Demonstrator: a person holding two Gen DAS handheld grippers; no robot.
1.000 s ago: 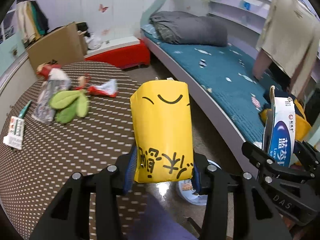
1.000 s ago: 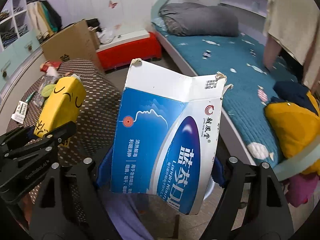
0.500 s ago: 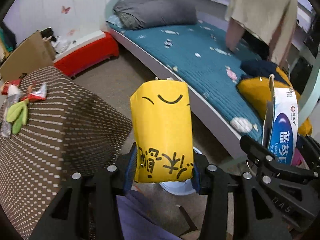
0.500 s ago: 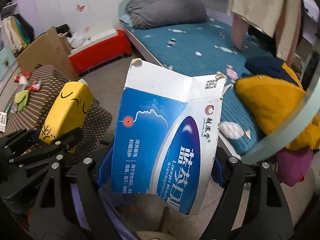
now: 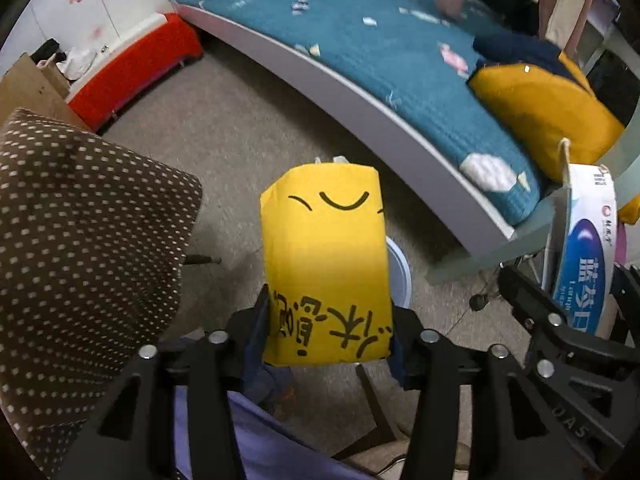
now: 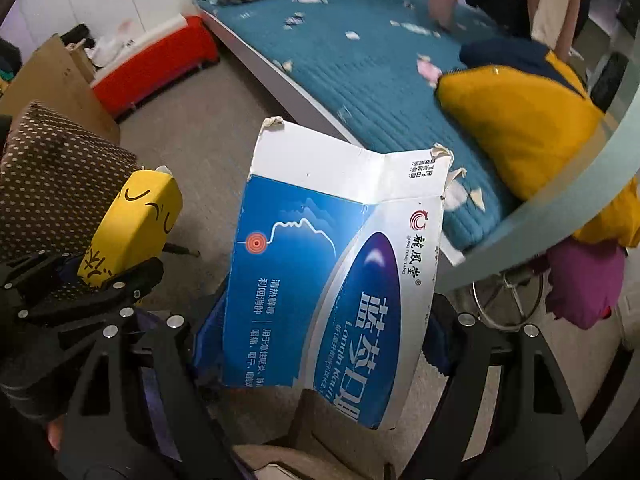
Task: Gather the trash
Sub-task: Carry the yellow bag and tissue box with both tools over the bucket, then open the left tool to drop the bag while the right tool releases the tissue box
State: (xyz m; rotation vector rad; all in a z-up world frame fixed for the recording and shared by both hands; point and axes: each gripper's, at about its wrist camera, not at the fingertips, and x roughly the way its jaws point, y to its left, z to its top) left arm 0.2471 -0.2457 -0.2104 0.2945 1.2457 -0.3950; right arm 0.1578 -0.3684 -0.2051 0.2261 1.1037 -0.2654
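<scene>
Left gripper [image 5: 328, 336]: jaws clamped on the yellow pack [image 5: 326, 264], gripping its lower end; the pack stands upright above them.
Right gripper [image 6: 320, 344]: jaws clamped on the blue box [image 6: 332, 276], its torn white flap uppermost.
Below: a pale bin [image 5: 400, 276] on the floor, partly hidden behind the pack.
Left side: dotted table [image 5: 80, 240].

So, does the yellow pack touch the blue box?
Apart. In the right wrist view, bare floor shows between the yellow pack and the blue box, each in its own gripper.
</scene>
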